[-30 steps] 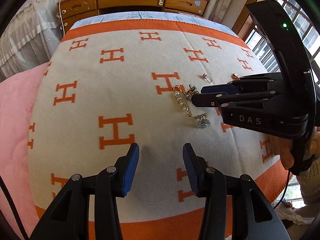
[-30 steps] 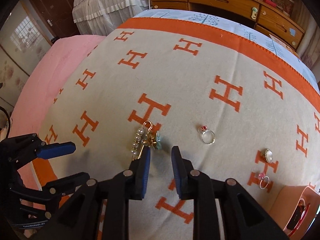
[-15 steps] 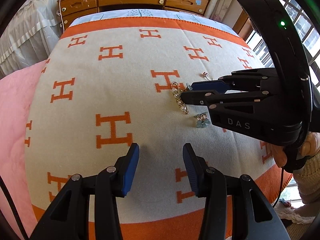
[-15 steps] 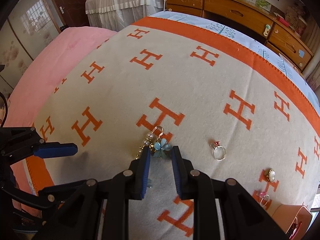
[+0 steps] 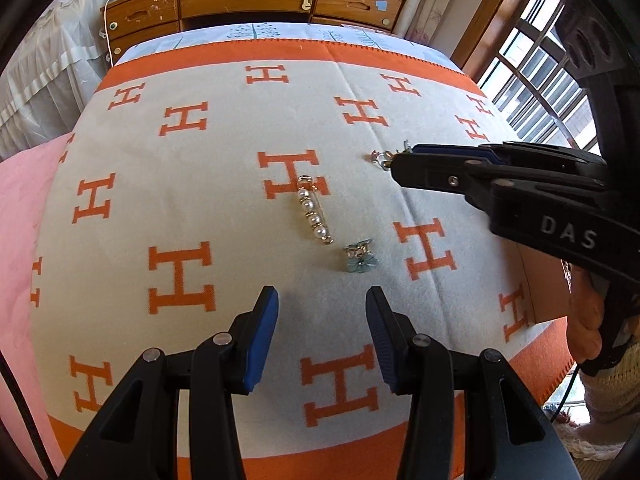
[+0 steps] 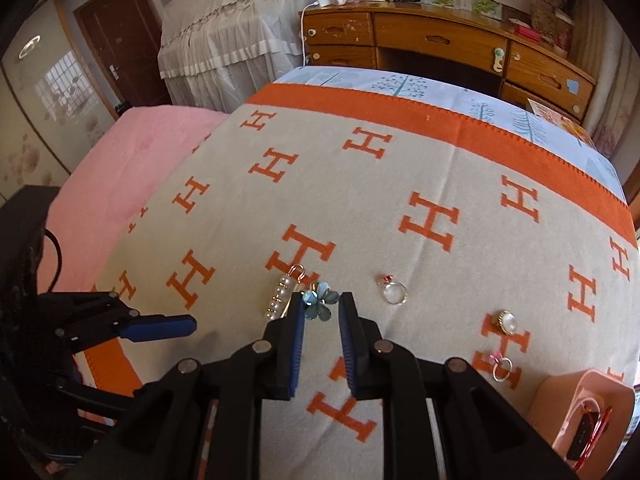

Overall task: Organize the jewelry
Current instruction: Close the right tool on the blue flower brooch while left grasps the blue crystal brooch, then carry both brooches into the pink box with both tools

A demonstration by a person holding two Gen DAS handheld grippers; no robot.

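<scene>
A pearl pin and a blue flower clip lie on the H-patterned blanket. My left gripper is open and empty, hovering just short of the flower clip. My right gripper is partly open and raised above the blanket; the flower clip shows between its tips but lies free below, with the pearl pin to its left. In the left wrist view the right gripper hangs above a small ring.
A ring with a red stone, a pearl ring and a pink-stone ring lie to the right. A pink jewelry box stands at the lower right. A wooden dresser is behind the bed. Pink bedding lies left.
My right gripper has lifted and drawn back to the right, away from the pearl pin and flower clip, with nothing in it. The left gripper stays open in place.
</scene>
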